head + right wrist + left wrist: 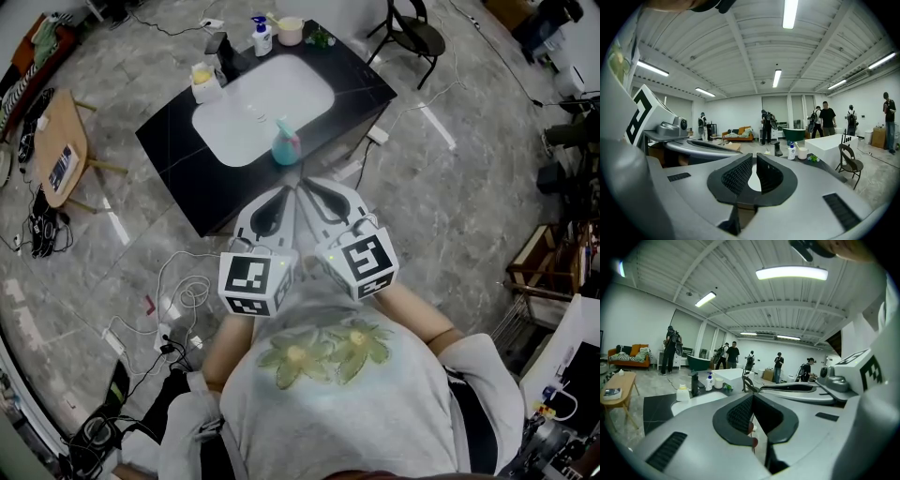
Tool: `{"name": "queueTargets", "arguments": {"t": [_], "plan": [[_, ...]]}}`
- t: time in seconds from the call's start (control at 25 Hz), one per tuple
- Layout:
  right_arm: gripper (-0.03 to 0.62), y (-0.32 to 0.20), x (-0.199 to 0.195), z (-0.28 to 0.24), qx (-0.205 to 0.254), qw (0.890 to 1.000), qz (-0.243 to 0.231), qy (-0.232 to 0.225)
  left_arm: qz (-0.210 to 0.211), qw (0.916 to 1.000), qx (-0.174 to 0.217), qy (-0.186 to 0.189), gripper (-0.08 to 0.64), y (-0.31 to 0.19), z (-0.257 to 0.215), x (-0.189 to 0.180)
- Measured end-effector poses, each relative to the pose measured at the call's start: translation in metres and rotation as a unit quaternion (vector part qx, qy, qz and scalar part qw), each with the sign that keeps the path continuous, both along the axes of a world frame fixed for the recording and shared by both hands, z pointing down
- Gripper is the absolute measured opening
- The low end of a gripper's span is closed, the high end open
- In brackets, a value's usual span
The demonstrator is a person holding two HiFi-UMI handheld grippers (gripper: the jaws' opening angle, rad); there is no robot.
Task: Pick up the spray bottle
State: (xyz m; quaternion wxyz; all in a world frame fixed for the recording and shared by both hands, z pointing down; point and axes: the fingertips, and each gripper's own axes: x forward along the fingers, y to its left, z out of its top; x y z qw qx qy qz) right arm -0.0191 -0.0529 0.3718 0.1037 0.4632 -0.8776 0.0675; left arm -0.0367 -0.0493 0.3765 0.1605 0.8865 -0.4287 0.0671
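Note:
A teal spray bottle [286,142] with a pink collar stands upright on the black counter [173,150], at the near rim of the white sink [253,117]. My two grippers are side by side in front of my chest and point toward the counter. Their tips stop short of its near edge and touch nothing. The left gripper [285,191] [752,397] is shut and empty. The right gripper [306,188] [754,162] is also shut and empty. In both gripper views the jaws hide the spray bottle.
At the back of the counter stand a black faucet [225,52], a white pump bottle [262,37], a cup [291,31] and a yellow-capped container [203,82]. A chair [412,33] is at the far right and a wooden side table [58,145] at the left. Cables lie on the floor, and several people stand far off.

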Motion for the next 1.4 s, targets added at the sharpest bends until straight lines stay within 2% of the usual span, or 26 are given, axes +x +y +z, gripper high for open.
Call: {"name": "queueTargets", "arguments": {"t": [0.32, 0.68, 0.88, 1.4], "plan": [[0.025, -0.022, -0.001, 0.010, -0.020, 1.000, -0.008, -0.003, -0.009, 0.9999, -0.005, -0.002, 0.008, -0.020, 0.008, -0.002], [0.031, -0.046, 0.001, 0.015, -0.018, 1.000, -0.011, -0.002, -0.016, 0.9998, -0.009, -0.004, 0.008, -0.037, 0.015, -0.001], [0.098, -0.060, 0.005, 0.026, -0.039, 0.999, -0.018, 0.000, -0.033, 0.9993, -0.015, -0.009, 0.008, -0.051, 0.019, -0.004], [0.126, -0.090, 0.010, 0.052, -0.071, 0.997, -0.029, 0.026, -0.068, 0.9975, -0.016, -0.007, 0.008, -0.076, 0.021, -0.010]]}}
